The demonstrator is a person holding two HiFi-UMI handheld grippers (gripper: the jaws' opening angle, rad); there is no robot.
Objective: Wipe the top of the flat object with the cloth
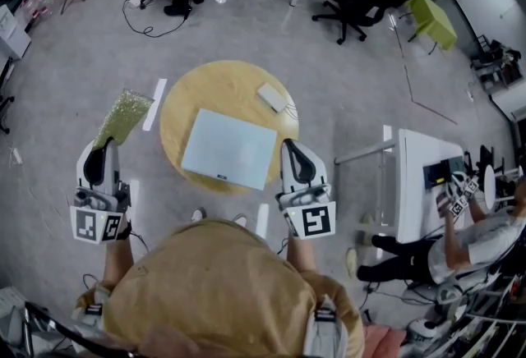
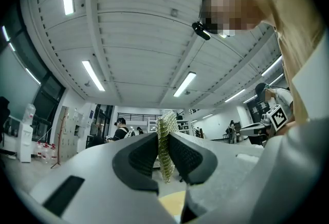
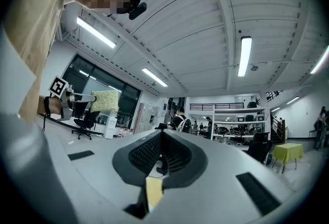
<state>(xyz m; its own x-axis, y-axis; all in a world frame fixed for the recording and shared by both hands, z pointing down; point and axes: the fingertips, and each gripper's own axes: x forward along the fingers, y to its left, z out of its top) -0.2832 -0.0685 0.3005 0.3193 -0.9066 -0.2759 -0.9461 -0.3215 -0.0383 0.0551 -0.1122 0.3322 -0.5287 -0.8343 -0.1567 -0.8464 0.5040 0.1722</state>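
Left hand-held gripper (image 1: pixel 105 153): clenched on the yellow-green cloth (image 1: pixel 123 114), which stands up beyond its jaws, off the counter's (image 1: pixel 215 79) edge. Right hand-held gripper (image 3: pixel 162 150): jaws pressed together, nothing between them. The flat object (image 1: pixel 228 149), a pale slab, lies on the round counter between the two grippers, just left of the right one and well right of the left. Step in hand, as judged: cloth grasped, wiping not begun. The next move calls for carrying the cloth rightward over the slab and lowering it into flat contact.
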